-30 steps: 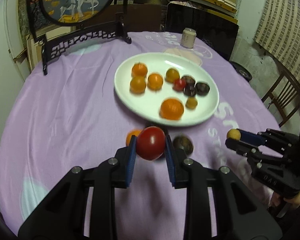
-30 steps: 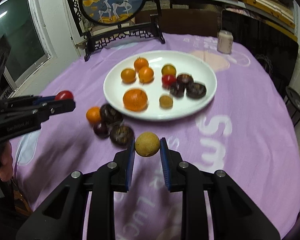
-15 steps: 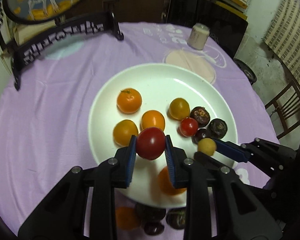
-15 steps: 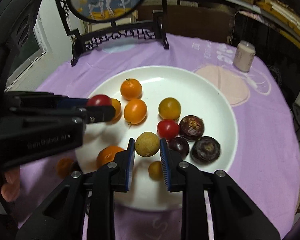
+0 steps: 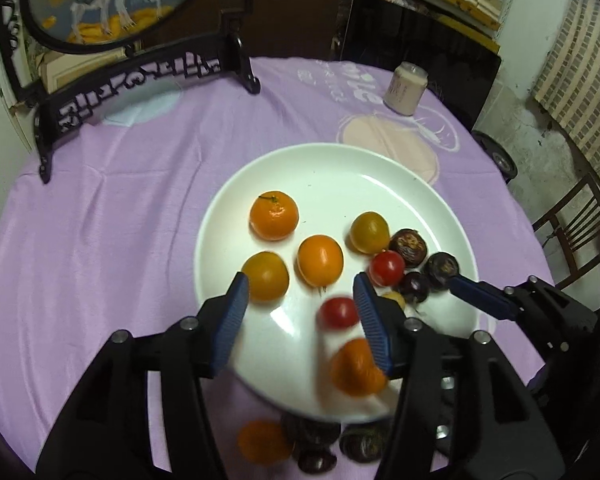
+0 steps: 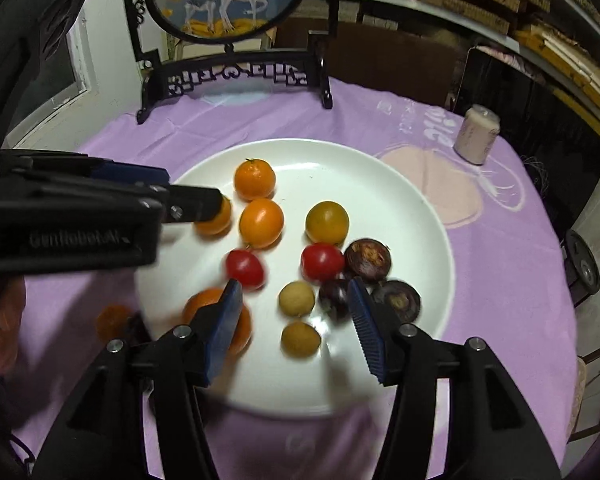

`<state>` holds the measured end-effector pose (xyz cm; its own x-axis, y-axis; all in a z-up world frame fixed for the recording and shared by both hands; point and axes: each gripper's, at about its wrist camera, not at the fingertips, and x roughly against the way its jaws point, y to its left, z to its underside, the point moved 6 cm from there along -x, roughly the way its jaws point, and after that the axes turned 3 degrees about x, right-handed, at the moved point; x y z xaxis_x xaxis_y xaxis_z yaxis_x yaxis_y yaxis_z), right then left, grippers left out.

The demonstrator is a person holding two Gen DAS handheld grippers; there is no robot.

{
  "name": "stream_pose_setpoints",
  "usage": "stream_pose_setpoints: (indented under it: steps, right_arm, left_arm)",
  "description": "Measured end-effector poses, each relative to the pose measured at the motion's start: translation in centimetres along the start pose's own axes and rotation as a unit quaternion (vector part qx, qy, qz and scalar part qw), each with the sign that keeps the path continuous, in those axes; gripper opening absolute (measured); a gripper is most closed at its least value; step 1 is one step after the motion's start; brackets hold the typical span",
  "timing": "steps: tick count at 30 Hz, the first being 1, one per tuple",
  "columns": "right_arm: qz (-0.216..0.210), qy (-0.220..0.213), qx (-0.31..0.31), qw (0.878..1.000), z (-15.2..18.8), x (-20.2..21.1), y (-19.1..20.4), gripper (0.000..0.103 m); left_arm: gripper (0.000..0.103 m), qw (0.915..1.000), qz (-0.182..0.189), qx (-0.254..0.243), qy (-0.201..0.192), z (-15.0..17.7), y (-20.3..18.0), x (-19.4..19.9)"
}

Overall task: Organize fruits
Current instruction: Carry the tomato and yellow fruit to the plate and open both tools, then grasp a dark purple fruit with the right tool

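**Both grippers let go over the white plate**

The left gripper [image 5: 300,304] hangs over the near part of the white plate [image 5: 340,168], and its jaws have just been opening. They now stand apart, and the red tomato [image 5: 339,312] shows blurred between them, close to the right-hand pad but not pressed by either.

The right gripper [image 6: 294,310] is over the same plate, and its jaws have just been opening too. A small tan fruit [image 6: 297,299] lies on the plate between the spread pads, clear of both, and a second tan fruit [image 6: 301,339] lies just nearer the camera.

The plate sits on a purple tablecloth [image 5: 100,220]. On it are several orange fruits [image 5: 274,215], another red tomato [image 6: 322,261] and dark purple fruits [image 6: 367,260] grouped at the right side. Off the plate, at its near edge, an orange fruit [image 5: 262,442] and some dark fruits [image 5: 316,460] lie on the cloth. A pale jar [image 5: 405,89] and a black carved stand [image 5: 140,80] are at the far side of the table.
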<state>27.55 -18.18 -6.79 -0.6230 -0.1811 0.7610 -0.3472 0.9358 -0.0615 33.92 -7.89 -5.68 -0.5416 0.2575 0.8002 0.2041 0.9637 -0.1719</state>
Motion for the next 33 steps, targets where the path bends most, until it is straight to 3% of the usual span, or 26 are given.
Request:
stream_pose_setpoints:
  steps: [7,13,16,21,33]
  right_arm:
    - [-0.020,-0.034,-0.020,0.999,4.0,6.6,2.1,0.057]
    - [-0.029,-0.044,-0.033,0.998,6.6,8.9,4.2,0.058]
    - [-0.041,-0.031,-0.034,0.998,7.5,8.0,5.1,0.064]
    - [-0.056,-0.002,-0.031,0.998,8.2,4.6,6.4,0.064]
    - [-0.058,0.045,-0.015,0.997,7.8,-0.1,7.7,0.064]
  left_arm:
    - [0.062,0.9991,0.003,0.005,-0.043,5.8,0.6,5.8]
    - [0.064,0.9971,-0.035,0.010,-0.066,12.1,1.8,8.3]
    - [0.065,0.9980,-0.037,0.007,-0.051,14.2,2.3,8.1]
    - [0.070,0.9984,-0.044,0.021,-0.028,15.9,3.7,7.0]
    - [0.077,0.9973,-0.057,0.043,-0.019,16.6,5.9,6.4]
